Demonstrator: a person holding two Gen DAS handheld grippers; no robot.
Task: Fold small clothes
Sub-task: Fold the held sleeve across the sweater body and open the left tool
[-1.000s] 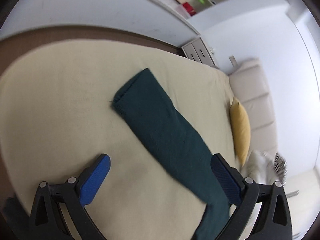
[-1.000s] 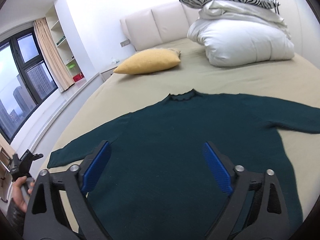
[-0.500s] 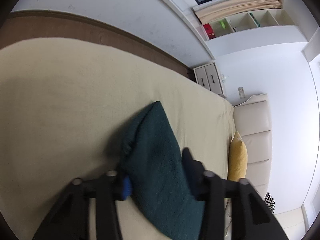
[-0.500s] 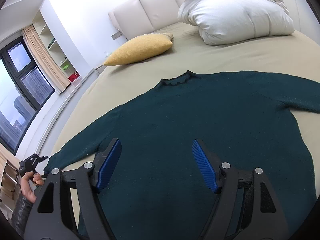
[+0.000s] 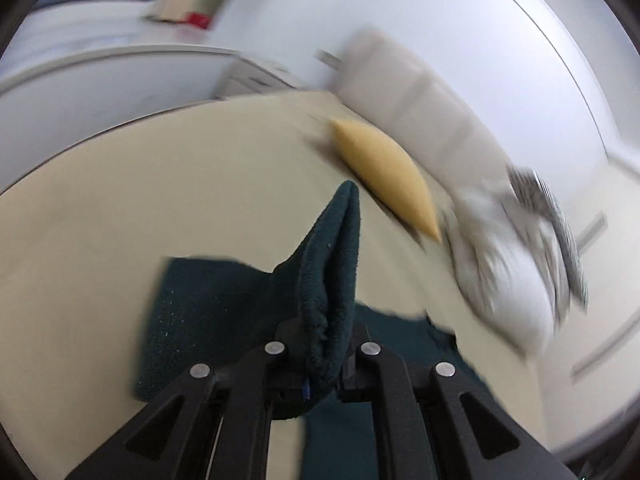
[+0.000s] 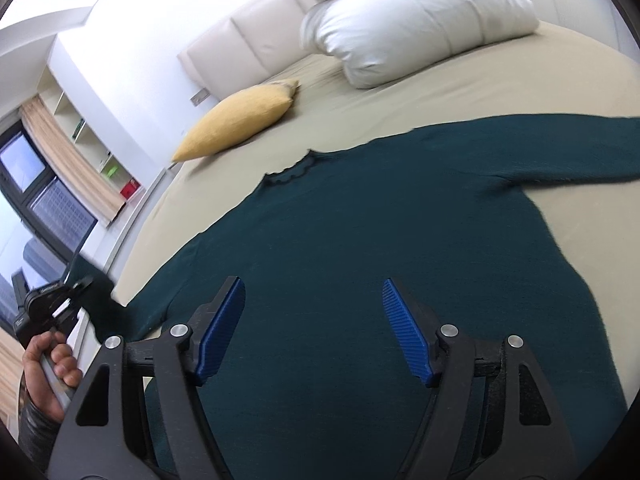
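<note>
While the left gripper point(image 5: 320, 364) is pressed together on the cuff of one sleeve point(image 5: 332, 256), its two jaws have only a bunched fold of dark green knit between them, and the cuff stands up past the tips like a soft cone; the rest of that sleeve hangs down behind it to the bed point(image 5: 120, 208). The right gripper point(image 6: 312, 332) is spread, with nothing between its blue pads point(image 6: 406, 332); it hovers over the lower body of the sweater point(image 6: 380, 220), and I cannot tell if it touches the cloth.

The sweater lies flat and face up on the beige bed, its neck toward the yellow cushion point(image 6: 236, 124) and the white pillows point(image 6: 408, 28); the other sleeve point(image 6: 560, 148) is stretched out flat to the side. At the edge of the right view a hand point(image 6: 48, 372) holds the left tool, with the lifted sleeve beside it.

I judge the sweater to be light, soft and quite limp; it has no stiffness, so it will sag and drag wherever it is not supported; the fuzzy knit should not slip easily from ribbed pads. Good places to hold seem to be the edges: a cuff, the hem corner, the shoulder seam; a pinch in the middle of the body would probably only lift a wrinkle. A fast pull on the sleeve could shift the whole garment out of its flat shape.
</note>
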